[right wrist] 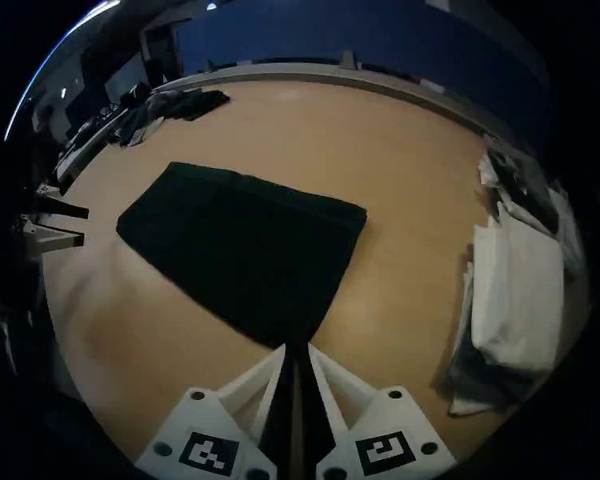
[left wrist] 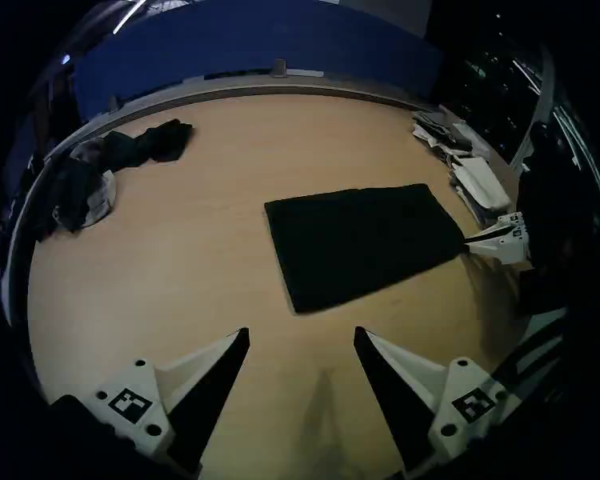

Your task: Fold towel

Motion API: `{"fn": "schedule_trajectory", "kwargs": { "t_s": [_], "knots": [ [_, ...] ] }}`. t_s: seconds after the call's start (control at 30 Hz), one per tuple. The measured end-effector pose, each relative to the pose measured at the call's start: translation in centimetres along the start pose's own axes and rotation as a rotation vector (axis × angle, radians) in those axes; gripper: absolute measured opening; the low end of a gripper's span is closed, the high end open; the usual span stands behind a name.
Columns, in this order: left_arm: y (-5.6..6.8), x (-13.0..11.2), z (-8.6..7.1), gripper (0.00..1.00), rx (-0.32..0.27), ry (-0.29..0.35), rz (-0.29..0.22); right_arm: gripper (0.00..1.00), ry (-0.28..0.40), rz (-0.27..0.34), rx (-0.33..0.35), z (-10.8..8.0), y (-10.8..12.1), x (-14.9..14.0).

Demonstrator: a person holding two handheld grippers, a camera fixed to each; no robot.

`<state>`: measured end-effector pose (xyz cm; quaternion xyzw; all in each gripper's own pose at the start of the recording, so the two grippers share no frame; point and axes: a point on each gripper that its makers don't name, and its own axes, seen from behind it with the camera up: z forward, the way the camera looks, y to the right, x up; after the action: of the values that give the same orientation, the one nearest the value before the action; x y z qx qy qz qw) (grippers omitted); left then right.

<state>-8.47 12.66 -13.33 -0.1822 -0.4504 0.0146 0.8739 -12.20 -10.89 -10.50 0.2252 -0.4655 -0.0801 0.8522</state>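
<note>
A dark towel [left wrist: 364, 240] lies flat as a folded rectangle on the wooden table [left wrist: 180, 256]. My left gripper [left wrist: 300, 336] hovers open over bare wood, a little short of the towel's near edge. From the right, my right gripper [left wrist: 492, 238] reaches in with its tips at the towel's right corner. In the right gripper view the towel [right wrist: 244, 240] spreads ahead, and my right gripper [right wrist: 296, 352] is shut on its nearest corner, dark cloth showing between the fingers. Far off at the left edge of that view, the left gripper [right wrist: 60, 222] stands open.
Dark crumpled clothes [left wrist: 140, 146] lie at the table's far left, also seen as dark clothes [right wrist: 172, 104]. A stack of white and grey folded cloths [right wrist: 516, 296] sits on the right side, seen as cloths [left wrist: 476, 176]. A blue partition [left wrist: 260, 40] backs the table.
</note>
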Motion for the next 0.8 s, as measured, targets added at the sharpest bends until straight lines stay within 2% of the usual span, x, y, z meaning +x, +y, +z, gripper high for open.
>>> {"fn": "schedule_trajectory", "kwargs": {
  "t_s": [0.3, 0.8],
  "knots": [
    [0.1, 0.2, 0.0, 0.97, -0.009, 0.002, 0.001, 0.04, 0.044, 0.007, 0.005, -1.3, -0.1, 1.9],
    [0.3, 0.4, -0.3, 0.97, -0.019, 0.01, -0.002, 0.03, 0.12, -0.072, 0.015, -3.2, -2.0, 7.4]
  ]
}}
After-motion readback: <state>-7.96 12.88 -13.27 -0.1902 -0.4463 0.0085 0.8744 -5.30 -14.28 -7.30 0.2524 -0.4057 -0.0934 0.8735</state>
